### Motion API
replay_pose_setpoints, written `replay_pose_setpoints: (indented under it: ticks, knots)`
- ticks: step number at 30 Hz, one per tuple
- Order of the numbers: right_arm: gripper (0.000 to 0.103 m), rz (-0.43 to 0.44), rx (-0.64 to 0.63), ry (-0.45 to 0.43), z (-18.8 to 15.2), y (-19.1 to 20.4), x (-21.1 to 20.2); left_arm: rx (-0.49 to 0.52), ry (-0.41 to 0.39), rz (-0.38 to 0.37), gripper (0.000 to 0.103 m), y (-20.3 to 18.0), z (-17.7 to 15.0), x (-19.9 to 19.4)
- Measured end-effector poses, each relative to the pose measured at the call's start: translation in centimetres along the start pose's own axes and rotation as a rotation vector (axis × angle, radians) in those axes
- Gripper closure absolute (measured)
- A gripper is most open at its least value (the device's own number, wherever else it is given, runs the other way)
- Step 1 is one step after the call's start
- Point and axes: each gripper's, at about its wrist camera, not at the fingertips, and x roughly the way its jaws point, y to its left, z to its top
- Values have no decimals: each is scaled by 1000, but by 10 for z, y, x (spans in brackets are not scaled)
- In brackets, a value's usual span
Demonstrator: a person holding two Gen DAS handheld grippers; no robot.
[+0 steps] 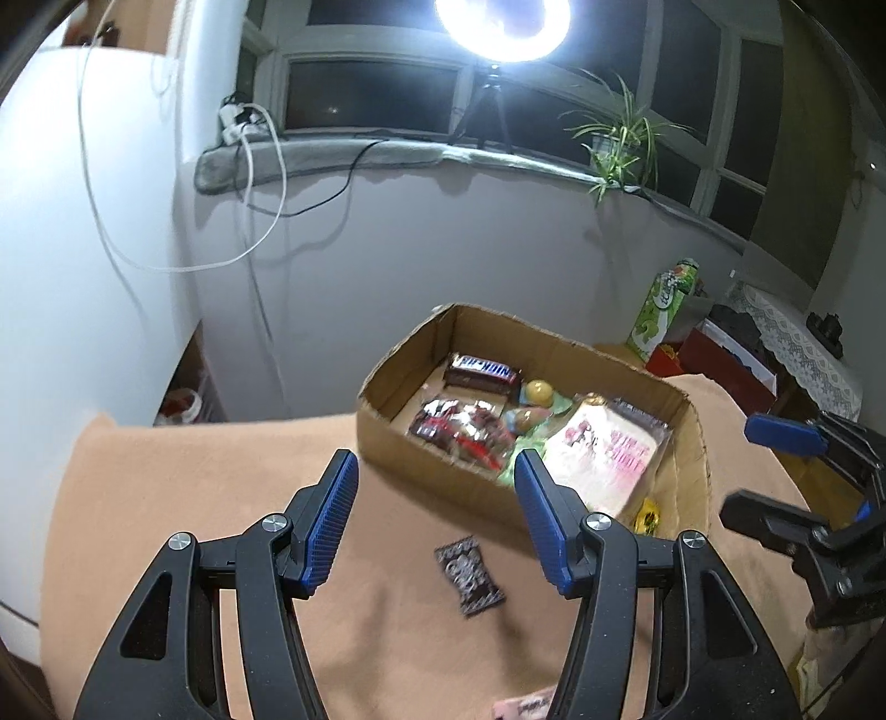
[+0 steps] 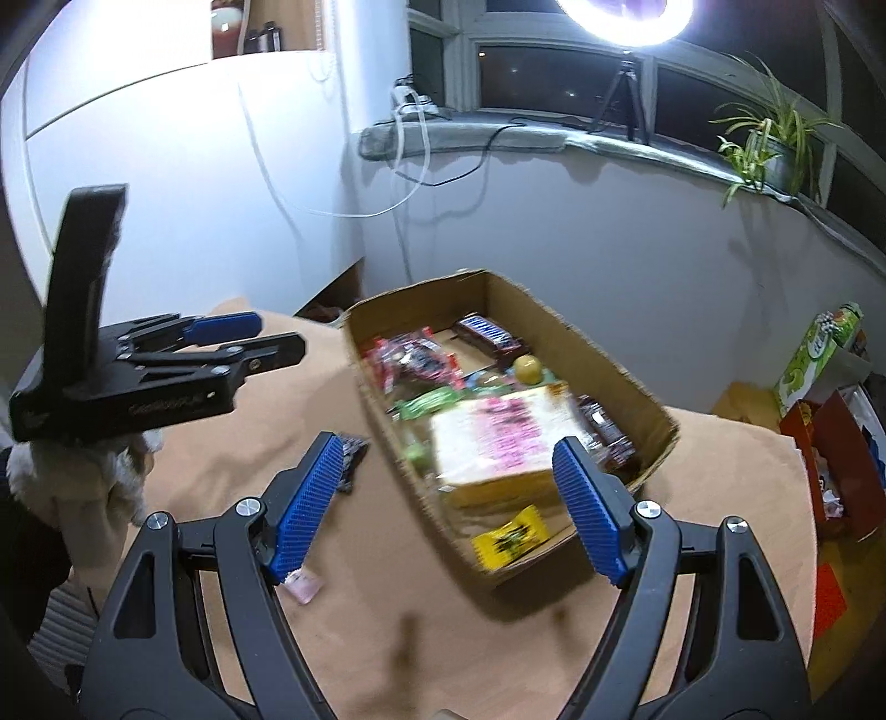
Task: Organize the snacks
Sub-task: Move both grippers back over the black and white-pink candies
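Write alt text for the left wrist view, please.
The open, empty left tool hovers over a peach cloth, above a dark snack packet lying just outside a cardboard box of snacks. The right tool shows at the right edge.

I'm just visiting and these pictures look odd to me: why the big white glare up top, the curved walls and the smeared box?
Left wrist view: a ring light on the windowsill blows out to white; the fisheye lens bends the walls. Right wrist view: same light, and the cardboard box with its snacks is smeared by motion blur, while the right gripper stays sharp.
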Motion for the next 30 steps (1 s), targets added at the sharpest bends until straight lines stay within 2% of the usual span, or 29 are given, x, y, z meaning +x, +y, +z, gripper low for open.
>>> replay_pose_setpoints:
  ticks: [4,7,14,19,22,25,26,28,30]
  knots:
    - [22,50,-36,13,-14,19,-2,-10,20,-2,45,4,-10,0]
    - [22,120,-76,45,-24,33,2,-7,35,-10,45,2,-18,1]
    - [22,225,-219,128,-49,66,20,2,94,-37,45,-3,-34,13]
    - [24,243,-288,202,-63,75,41,14,130,-46,45,-8,-41,21]
    - [30,267,-304,234,-66,75,50,26,151,-54,51,-11,-45,26]
    - [34,270,-317,264,-67,74,64,29,172,-53,52,-14,-48,34]
    - [35,272,-318,271,-67,74,67,29,179,-55,55,-14,-49,36]
    - [36,283,-315,280,-69,74,71,29,193,-56,60,-15,-51,41]
    - [36,296,-311,283,-70,73,75,34,204,-55,60,-16,-53,46]
